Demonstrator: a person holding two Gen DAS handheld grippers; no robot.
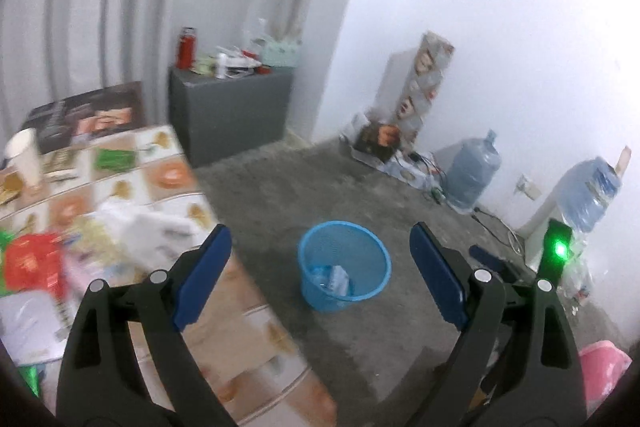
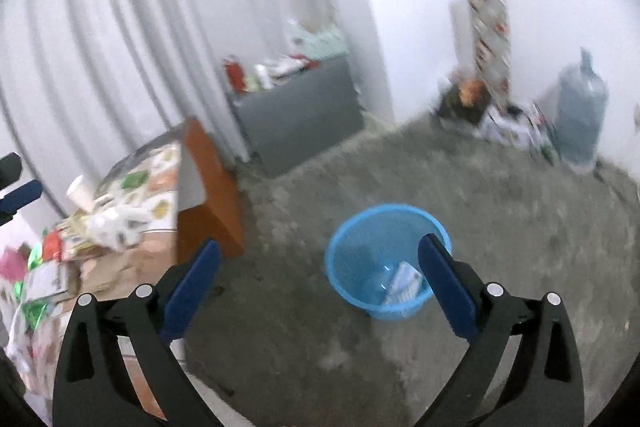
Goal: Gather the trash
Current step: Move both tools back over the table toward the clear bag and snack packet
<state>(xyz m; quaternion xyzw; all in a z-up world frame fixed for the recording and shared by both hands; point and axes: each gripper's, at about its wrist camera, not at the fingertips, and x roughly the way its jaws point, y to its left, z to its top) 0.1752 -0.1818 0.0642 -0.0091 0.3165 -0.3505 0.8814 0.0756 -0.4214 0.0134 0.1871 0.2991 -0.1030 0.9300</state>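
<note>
A blue mesh waste basket [image 1: 316, 291] stands on the grey floor and holds a pale wrapper [image 1: 338, 277]; it also shows in the right wrist view [image 2: 352, 251]. My left gripper [image 1: 320, 247] is open and empty, above the table's right edge and the basket. My right gripper [image 2: 320, 267] is open and empty, over the floor just in front of the basket. Trash lies on the patterned table [image 1: 256, 311]: a red packet [image 1: 32, 263], crumpled white plastic [image 1: 156, 227], a white paper cup [image 1: 24, 155]. The same pile shows at the left in the right wrist view [image 2: 116, 223].
A grey cabinet [image 1: 228, 111] with a red flask [image 1: 186, 47] and clutter stands by the curtain. Two water jugs [image 1: 472, 171] and boxes stand along the right wall. The other gripper [image 1: 556, 251], with a green light, shows at the right. Pink cloth [image 1: 600, 367] lies low right.
</note>
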